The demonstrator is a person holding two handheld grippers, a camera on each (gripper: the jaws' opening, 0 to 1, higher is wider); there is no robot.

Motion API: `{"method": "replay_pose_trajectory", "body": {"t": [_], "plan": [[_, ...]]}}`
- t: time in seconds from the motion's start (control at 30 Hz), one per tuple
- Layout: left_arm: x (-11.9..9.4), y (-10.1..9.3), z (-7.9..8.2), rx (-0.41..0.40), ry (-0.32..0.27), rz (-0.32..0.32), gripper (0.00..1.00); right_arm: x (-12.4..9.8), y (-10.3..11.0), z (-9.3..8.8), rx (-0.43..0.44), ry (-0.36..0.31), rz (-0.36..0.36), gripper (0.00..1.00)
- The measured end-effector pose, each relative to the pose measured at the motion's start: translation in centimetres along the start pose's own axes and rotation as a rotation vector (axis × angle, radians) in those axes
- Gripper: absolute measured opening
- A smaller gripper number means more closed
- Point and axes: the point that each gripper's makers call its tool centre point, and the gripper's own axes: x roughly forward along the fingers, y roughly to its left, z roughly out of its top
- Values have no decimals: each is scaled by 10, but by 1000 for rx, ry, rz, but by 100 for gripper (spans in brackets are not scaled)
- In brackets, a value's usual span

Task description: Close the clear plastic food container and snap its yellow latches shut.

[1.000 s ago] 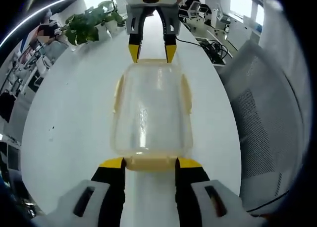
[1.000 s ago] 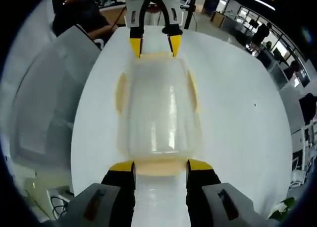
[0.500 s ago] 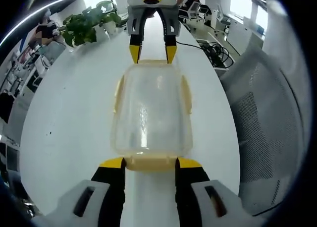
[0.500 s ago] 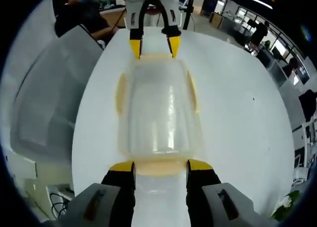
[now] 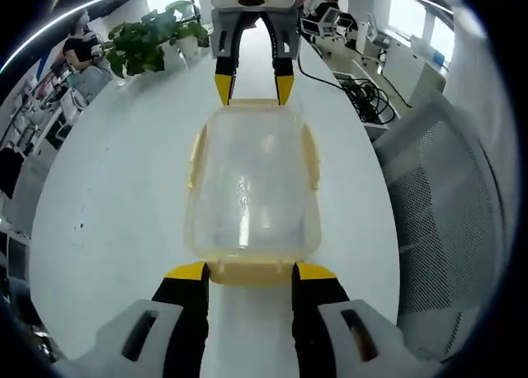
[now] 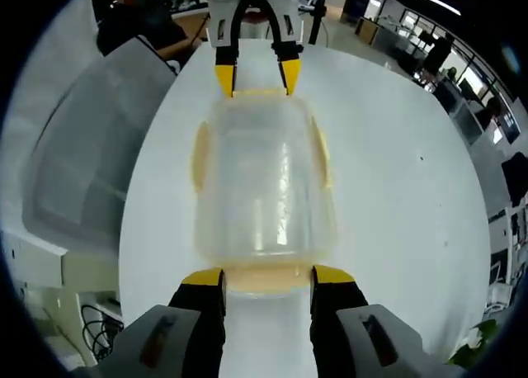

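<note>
In the left gripper view, the clear plastic food container (image 5: pixel 252 184) lies on the white desk (image 5: pixel 115 180) in the centre of the frame, its lid on. The left tongs (image 5: pixel 246 271) rise from the bottom edge with their yellow-tipped jaws spread, one on each side of the near yellow latch (image 5: pixel 250 272), which sits between the tips. At the top centre of the frame the right tongs (image 5: pixel 252 82) reach in from the far end, jaws likewise spread, tips just at the container's far edge. Yellow side latches (image 5: pixel 312 159) show along the container's long sides. A potted plant (image 5: pixel 144 41) stands at the upper left, a mesh office chair (image 5: pixel 450 213) fills the right side.

In the right gripper view the same container (image 6: pixel 262 184) sits mid-frame; the right tongs (image 6: pixel 268 276) at the bottom bracket the near latch (image 6: pixel 266 279) with jaws apart, and the left tongs (image 6: pixel 254 74) appear at the top centre. A chair (image 6: pixel 78 155) is at the left.
</note>
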Motion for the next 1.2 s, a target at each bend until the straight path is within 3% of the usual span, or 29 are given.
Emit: {"method": "replay_pose_trajectory", "body": {"t": [0.53, 1.2], "plan": [[13, 3, 21, -1, -16, -22, 38, -8, -3, -23, 20, 2, 26, 38], [24, 2, 20, -28, -10, -57, 39, 0, -3, -32, 44, -7, 79, 39]]}}
